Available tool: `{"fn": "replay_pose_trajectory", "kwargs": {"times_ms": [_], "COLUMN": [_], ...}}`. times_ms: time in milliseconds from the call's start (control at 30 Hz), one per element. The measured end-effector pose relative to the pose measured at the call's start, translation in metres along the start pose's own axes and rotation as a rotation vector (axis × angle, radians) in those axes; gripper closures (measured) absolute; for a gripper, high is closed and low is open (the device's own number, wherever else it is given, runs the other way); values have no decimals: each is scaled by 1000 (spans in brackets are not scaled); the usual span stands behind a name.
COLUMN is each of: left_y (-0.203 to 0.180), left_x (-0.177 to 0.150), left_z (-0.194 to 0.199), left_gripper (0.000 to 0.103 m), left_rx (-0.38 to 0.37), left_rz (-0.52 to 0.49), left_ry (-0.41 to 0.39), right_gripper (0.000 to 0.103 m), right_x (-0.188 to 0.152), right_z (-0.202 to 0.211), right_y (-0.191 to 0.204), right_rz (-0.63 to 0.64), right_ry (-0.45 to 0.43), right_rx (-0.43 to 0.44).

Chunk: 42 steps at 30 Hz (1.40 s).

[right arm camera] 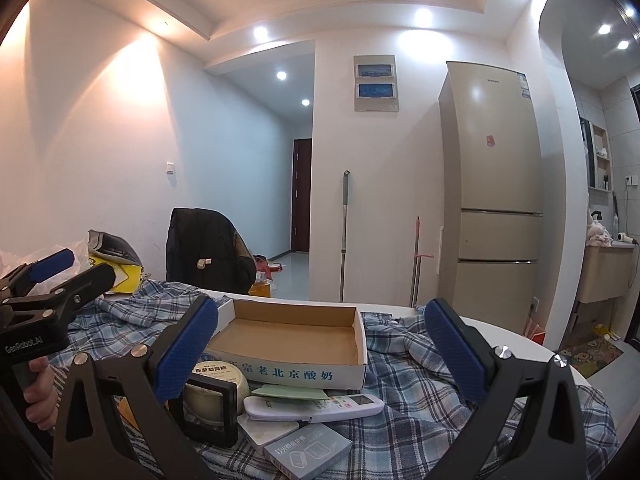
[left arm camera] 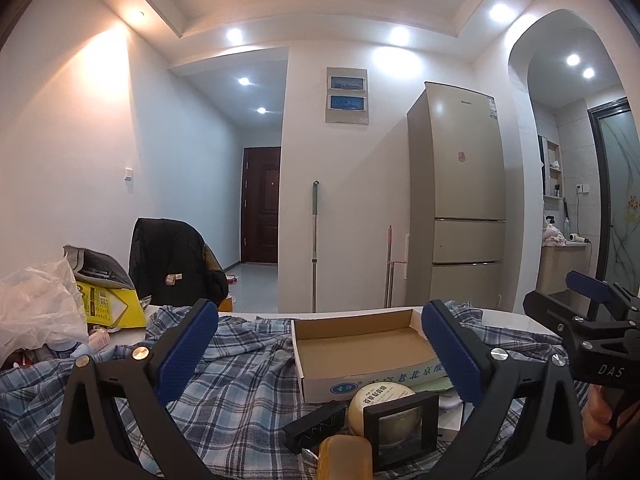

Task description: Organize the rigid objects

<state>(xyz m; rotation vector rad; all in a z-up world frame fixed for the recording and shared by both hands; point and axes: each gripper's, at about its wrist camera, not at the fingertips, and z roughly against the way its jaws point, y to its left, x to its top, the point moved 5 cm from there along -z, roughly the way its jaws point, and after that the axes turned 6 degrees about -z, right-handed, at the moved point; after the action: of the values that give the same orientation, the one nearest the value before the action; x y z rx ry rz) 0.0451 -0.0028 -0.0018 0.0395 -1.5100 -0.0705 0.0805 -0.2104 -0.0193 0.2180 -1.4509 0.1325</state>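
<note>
An empty open cardboard box lies on the plaid cloth. In front of it sits a pile: a round cream jar, a black square frame case, a black clip, an amber block, a white remote, a white card and a grey small box. My left gripper is open above the pile. My right gripper is open above the remote. Each gripper also shows in the other view.
A plaid cloth covers the white table. Plastic bags and a yellow package crowd the table's left end. A chair with a black jacket stands behind it. A fridge and mops stand by the far wall.
</note>
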Motion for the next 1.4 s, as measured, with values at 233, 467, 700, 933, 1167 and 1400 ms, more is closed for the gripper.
{"fn": "replay_pose_trajectory", "kwargs": {"times_ms": [233, 467, 700, 933, 1167, 1400], "left_y": [0, 0, 2, 1, 3, 4], "left_x": [0, 2, 2, 2, 1, 1], "left_z": [3, 4, 4, 3, 2, 2], "left_gripper": [0, 0, 0, 0, 0, 0], "left_rx": [-3, -15, -9, 3, 0, -1], "left_rz": [4, 7, 6, 3, 13, 12], "left_ry": [-9, -13, -11, -4, 3, 4], "right_gripper": [0, 0, 0, 0, 0, 0], "right_x": [1, -1, -2, -3, -2, -2], "right_z": [-1, -3, -7, -5, -4, -4], "right_y": [-2, -3, -9, -7, -9, -9], "right_rz": [-4, -6, -33, -27, -33, -33], "right_ry": [3, 26, 36, 30, 29, 28], "right_rx": [-1, 24, 14, 13, 4, 3]}}
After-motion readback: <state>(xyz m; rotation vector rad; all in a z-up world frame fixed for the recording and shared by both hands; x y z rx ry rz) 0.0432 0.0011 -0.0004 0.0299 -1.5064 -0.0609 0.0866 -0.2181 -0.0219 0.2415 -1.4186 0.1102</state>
